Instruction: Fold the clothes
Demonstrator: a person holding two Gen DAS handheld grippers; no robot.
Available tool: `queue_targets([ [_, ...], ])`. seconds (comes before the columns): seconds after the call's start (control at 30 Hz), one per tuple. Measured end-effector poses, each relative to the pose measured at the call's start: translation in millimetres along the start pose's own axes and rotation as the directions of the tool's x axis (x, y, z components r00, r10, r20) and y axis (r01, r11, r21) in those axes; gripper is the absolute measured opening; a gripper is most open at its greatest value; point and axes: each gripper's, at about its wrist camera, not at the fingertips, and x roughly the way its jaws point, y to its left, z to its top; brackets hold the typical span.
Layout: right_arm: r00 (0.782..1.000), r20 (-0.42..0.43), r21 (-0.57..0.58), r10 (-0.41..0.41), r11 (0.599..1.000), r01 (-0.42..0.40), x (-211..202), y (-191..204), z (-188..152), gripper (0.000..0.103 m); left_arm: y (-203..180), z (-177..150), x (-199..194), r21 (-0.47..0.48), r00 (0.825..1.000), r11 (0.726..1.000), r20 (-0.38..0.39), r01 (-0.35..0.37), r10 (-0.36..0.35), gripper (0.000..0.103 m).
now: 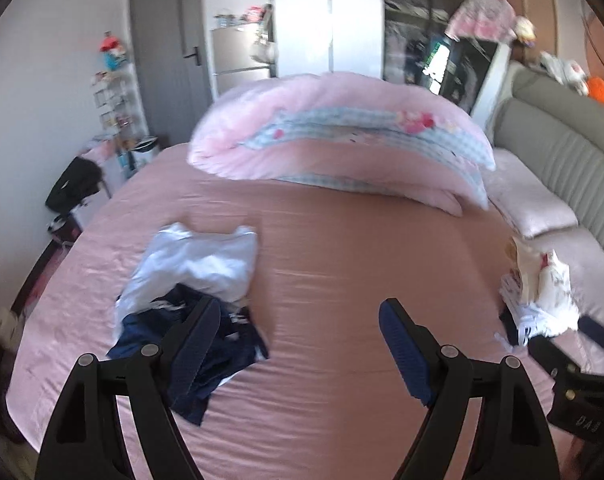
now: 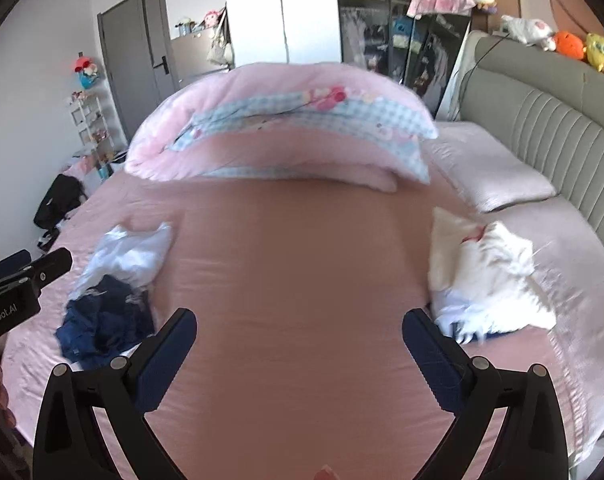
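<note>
While both hover over the bed, left tongs spread, right tongs spread, empty.

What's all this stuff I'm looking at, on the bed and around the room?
bed sheet: one, pink, covers the bed.
duvet: one, pink with blue check, bundled at the far side.
pillows: two, pale pink, by the headboard.
headboard: one, grey, padded, right.
white garment: one, crumpled, left on the sheet.
navy garment: one, crumpled, against the white one.
clothes pile: one, mostly white, right.
plush toys: several, bright, atop the headboard.
door: one, grey, shut.
left gripper: black, blue pads, open, empty.
right gripper: same, open, empty.
</note>
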Motion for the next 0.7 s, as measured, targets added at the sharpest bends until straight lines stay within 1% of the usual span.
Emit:
queue_targets([
  [0.03,1.0,0.004,-0.013,-0.014,1.0,0.014,-8,6,-5,0.102,6,-5,-8,-0.002,1.0,1.0,-0.001,-0.023,0.023,0.081],
  [0.07,0.999,0.01,-0.027,-0.031,0.999,0.031,-16,12,-11,0.102,9,-12,-19,0.01,0.999,0.999,0.019,-0.04,0.039,0.081],
  [0.1,0.999,0.016,-0.042,-0.048,0.998,0.049,-25,17,-17,0.102,11,-22,-33,0.028,0.997,0.998,0.057,-0.048,0.047,0.081],
  [0.17,0.997,0.059,-0.097,-0.052,0.994,0.058,-49,26,-32,0.102,13,-43,-60,0.041,0.993,0.998,0.112,-0.047,0.042,0.081],
  [0.2,0.997,0.069,-0.117,-0.043,0.992,0.051,-61,28,-40,0.102,15,-52,-70,0.042,0.992,0.998,0.122,-0.039,0.034,0.081],
  [0.3,0.995,0.094,-0.153,-0.022,0.988,0.036,-95,26,-64,0.102,20,-78,-97,0.01,0.993,1.0,0.118,0.002,-0.003,0.081],
  [0.37,0.991,0.132,-0.161,-0.013,0.986,0.035,-120,22,-79,0.102,21,-96,-115,-0.006,0.991,1.0,0.13,0.003,-0.003,0.081],
  [0.5,0.992,0.125,-0.14,-0.02,0.989,0.038,-149,11,-105,0.103,17,-129,-148,-0.009,0.988,1.0,0.154,-0.015,0.016,0.081],
  [0.57,0.992,0.122,-0.129,-0.023,0.991,0.039,-163,6,-118,0.103,20,-146,-163,-0.037,0.986,0.999,0.165,-0.018,0.024,0.081],
  [0.67,0.993,0.117,-0.114,-0.032,0.992,0.045,-184,-2,-137,0.103,23,-167,-177,-0.074,0.988,0.997,0.155,0.008,0.003,0.081],
  [0.7,0.991,0.121,-0.114,-0.058,0.991,0.072,-190,-6,-143,0.103,24,-173,-182,-0.083,0.989,0.996,0.151,0.018,-0.006,0.081],
])
